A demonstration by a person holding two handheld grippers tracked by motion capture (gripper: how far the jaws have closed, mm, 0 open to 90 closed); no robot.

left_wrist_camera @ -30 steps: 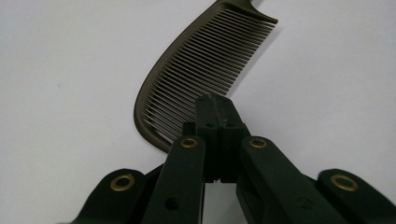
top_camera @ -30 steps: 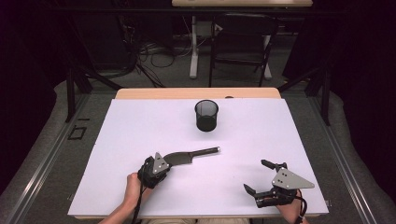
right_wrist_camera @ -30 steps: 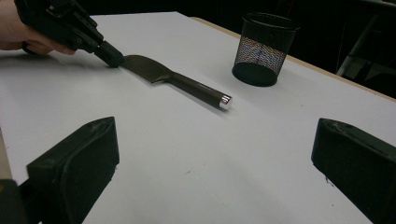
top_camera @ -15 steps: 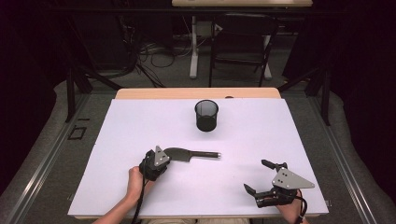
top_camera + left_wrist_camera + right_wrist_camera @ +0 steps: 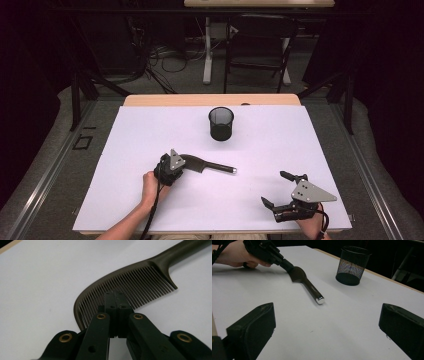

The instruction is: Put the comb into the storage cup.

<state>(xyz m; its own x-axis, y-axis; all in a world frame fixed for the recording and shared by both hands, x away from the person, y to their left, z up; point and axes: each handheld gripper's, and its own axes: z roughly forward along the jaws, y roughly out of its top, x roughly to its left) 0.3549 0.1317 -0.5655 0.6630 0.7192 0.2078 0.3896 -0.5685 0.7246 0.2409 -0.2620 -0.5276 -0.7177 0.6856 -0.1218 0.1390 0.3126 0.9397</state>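
The left tongs (image 5: 186, 162) are pinched tight on the teeth of the dark comb (image 5: 207, 164). The comb lies flat on the white tabletop (image 5: 125, 150), near the middle, with its shiny handle end pointing to about 3 o'clock. The black mesh cup (image 5: 221, 123) stands at about 12 o'clock from the comb, well apart. The right tongs (image 5: 277, 189) wait wide apart, holding nothing. This looks like the picking-up step. Next, the comb likely needs lifting and carrying to the cup.

Lab; dark curtains (image 5: 30, 75); floor cables (image 5: 165, 57)
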